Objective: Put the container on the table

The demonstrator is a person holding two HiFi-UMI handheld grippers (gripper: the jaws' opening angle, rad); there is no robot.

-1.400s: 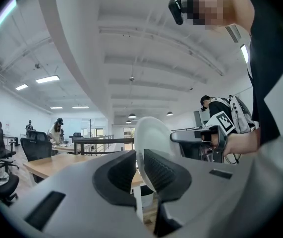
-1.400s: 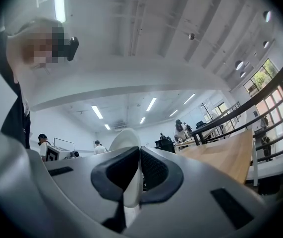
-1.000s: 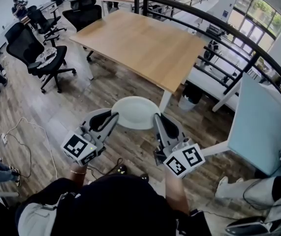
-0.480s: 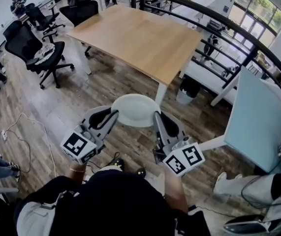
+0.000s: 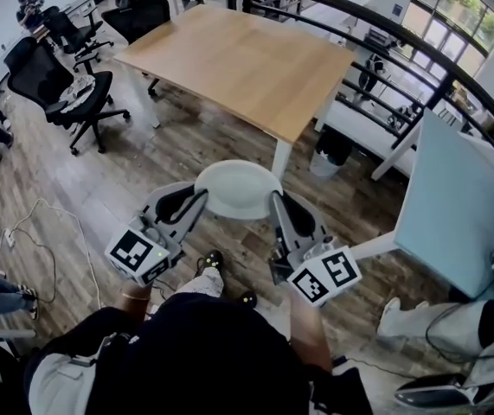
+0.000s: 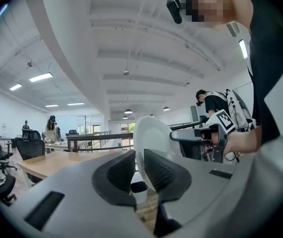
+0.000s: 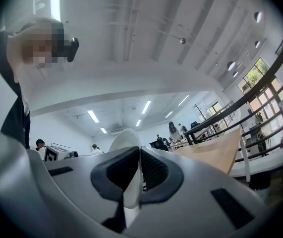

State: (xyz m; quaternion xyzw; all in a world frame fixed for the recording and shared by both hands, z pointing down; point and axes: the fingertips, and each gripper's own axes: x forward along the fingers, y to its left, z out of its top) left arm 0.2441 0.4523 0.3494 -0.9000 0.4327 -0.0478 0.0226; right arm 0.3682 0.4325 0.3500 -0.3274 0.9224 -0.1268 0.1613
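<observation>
A person carries a shallow white container (image 5: 238, 188) at waist height over the wooden floor (image 5: 91, 188), just short of the light wood tabletop (image 5: 238, 63) ahead. The left tongs (image 5: 196, 204) are clamped on the container's left rim and the right tongs (image 5: 275, 206) on the opposite rim, and each gripper view shows the thin white edge pinched between ribbed pads. The container looks light and rigid, with a smooth, glossy surface that is likely slippery. It could well chip or crack if dropped on the floor, though its material cannot be told. The two-sided rim hold seems the sensible one, since it keeps the dish level with the load shared. The bare tabletop offers ample room for a flat landing, and office chairs (image 5: 65, 93) stand well off to the left.
</observation>
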